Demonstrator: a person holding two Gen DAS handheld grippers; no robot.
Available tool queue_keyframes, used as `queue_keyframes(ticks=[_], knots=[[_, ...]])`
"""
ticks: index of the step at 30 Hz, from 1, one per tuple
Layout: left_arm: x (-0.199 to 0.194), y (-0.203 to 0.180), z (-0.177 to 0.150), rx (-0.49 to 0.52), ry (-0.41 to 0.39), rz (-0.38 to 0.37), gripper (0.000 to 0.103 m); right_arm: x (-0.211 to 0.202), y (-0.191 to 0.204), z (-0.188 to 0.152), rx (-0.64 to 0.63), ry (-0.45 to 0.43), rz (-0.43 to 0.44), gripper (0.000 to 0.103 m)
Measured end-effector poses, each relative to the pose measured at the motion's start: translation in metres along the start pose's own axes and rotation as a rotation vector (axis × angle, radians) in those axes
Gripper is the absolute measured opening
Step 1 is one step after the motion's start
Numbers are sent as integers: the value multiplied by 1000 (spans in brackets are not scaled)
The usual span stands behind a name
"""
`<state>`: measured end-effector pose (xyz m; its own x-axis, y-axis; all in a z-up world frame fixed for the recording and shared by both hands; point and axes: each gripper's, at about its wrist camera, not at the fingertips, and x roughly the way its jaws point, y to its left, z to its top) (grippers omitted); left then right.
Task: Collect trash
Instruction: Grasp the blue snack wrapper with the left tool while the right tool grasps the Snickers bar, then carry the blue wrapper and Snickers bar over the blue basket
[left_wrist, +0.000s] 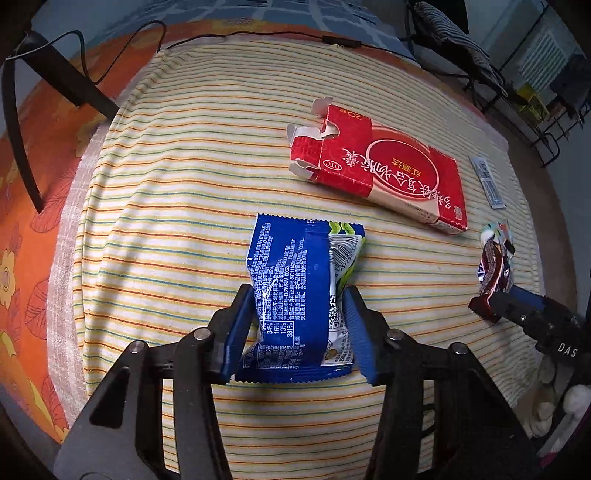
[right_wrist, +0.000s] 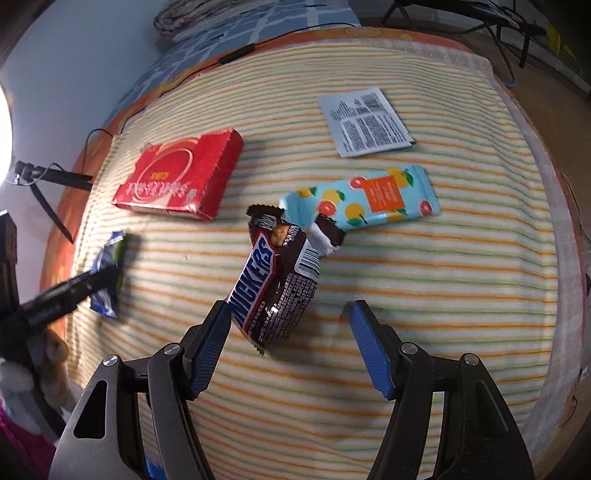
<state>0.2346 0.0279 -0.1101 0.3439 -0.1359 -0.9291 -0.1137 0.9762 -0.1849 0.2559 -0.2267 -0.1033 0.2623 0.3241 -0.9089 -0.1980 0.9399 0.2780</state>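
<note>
My left gripper is shut on a blue snack wrapper, which crumples between the pads above the striped cloth. My right gripper is open; a brown Snickers wrapper lies between its fingers, touching the left pad and apart from the right one. In the left wrist view the right gripper sits at the Snickers wrapper. A torn red carton lies beyond the blue wrapper and also shows in the right wrist view.
A light blue fruit-print wrapper lies just behind the Snickers wrapper. A grey sachet lies farther back. A black cable runs along the cloth's far edge. A dark stand rests at the far left. A metal rack stands right.
</note>
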Motion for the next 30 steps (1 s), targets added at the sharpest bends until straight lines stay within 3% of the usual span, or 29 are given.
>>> queue_keyframes(ticks=[10,12,15,17,20,30], knots=[[-3,2,-4,16,-13,-2,46,9,9,12,30,-3,-7,65],[-5,4,-4,12,-14,-8,45,12,12,14,23,-3,-26,44],[-9,6,-9,14,-18,-11,45,12,13,13,12,-5,-16,26],[-13,6,-12,18,-23,-12,44,10,11,10,19,-3,13,20],[-21,6,-18,22,-33,-16,44,5,12,4,7,-7,23,15],[-60,13,-43,38,-74,-30,44,-33,29,-23,-96,-52,36,15]])
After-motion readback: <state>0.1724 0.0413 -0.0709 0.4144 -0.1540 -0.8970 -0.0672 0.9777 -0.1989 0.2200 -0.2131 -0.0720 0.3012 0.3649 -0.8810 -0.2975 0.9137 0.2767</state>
